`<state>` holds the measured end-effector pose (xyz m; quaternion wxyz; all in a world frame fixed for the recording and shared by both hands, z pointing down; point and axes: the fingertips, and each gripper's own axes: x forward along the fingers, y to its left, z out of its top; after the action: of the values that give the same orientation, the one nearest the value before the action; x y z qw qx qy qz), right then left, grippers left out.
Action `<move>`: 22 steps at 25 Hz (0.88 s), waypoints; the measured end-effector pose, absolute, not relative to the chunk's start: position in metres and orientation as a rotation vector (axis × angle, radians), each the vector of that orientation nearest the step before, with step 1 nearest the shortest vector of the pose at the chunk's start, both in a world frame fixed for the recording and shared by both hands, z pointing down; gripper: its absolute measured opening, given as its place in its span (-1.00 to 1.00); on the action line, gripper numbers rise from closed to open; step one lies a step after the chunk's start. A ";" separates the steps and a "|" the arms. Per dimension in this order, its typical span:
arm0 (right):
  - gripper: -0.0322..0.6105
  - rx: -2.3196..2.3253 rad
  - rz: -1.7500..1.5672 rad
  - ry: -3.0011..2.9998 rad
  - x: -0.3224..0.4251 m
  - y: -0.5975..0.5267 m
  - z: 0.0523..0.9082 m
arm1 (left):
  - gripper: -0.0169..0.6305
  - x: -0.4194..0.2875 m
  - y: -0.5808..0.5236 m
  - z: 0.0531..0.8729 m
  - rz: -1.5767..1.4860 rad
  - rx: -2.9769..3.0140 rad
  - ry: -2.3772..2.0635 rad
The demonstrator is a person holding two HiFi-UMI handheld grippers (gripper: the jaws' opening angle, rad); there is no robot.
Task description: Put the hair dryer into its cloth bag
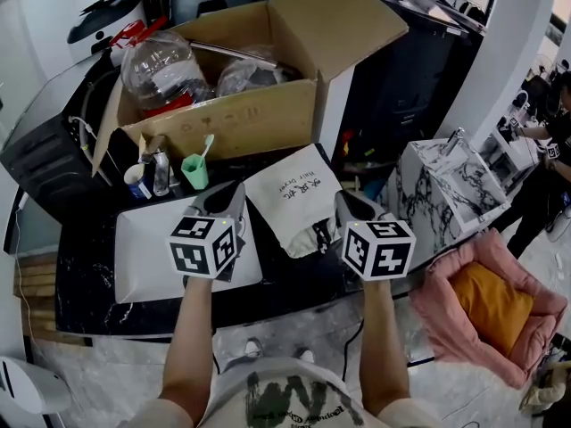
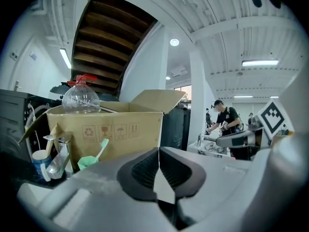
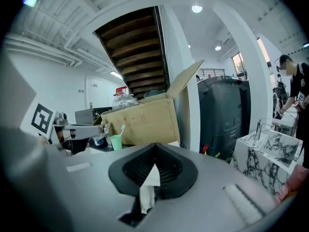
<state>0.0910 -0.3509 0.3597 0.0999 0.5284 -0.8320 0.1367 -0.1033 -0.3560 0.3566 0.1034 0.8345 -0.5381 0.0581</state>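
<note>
The white cloth bag (image 1: 294, 194) with printed lettering lies on the black counter between my two grippers, and a dark cord (image 1: 322, 235) shows at its near edge. The hair dryer itself I cannot make out. My left gripper (image 1: 234, 188) is at the bag's left corner. Seen in its own view, the left gripper (image 2: 158, 173) has its pads together on a pale strip that looks like the bag's edge. My right gripper (image 1: 344, 200) is at the bag's right side. In its own view the right gripper (image 3: 154, 170) is shut on a fold of white cloth (image 3: 147, 190).
An open cardboard box (image 1: 223, 119) holding a clear plastic bottle (image 1: 161, 65) stands behind the bag. A green cup (image 1: 194, 169) with a toothbrush is at the box's foot, and a white basin (image 1: 143, 248) lies under the left gripper. A marble block (image 1: 446, 194) and a pink pet bed (image 1: 491, 306) are to the right.
</note>
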 end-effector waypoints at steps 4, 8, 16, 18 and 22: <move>-0.90 1.558 0.384 -2.464 0.090 -0.350 0.357 | -0.93 -0.102 -0.355 0.355 0.186 2.475 -1.582; -0.90 1.559 0.378 -2.474 0.090 -0.350 0.356 | -0.93 -0.101 -0.354 0.355 0.191 2.477 -1.576; -0.90 1.547 0.362 -2.482 0.086 -0.348 0.352 | -0.93 -0.103 -0.352 0.352 0.198 2.478 -1.583; -0.90 1.542 0.360 -2.484 0.085 -0.349 0.352 | -0.93 -0.104 -0.352 0.352 0.198 2.476 -1.584; -0.90 1.535 0.362 -2.487 0.083 -0.348 0.352 | -0.93 -0.103 -0.351 0.353 0.206 2.477 -1.580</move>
<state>0.0830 -0.3482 0.3525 0.0983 0.5187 -0.8404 0.1222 -0.1027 -0.3515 0.3530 0.0981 0.8369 -0.5339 0.0698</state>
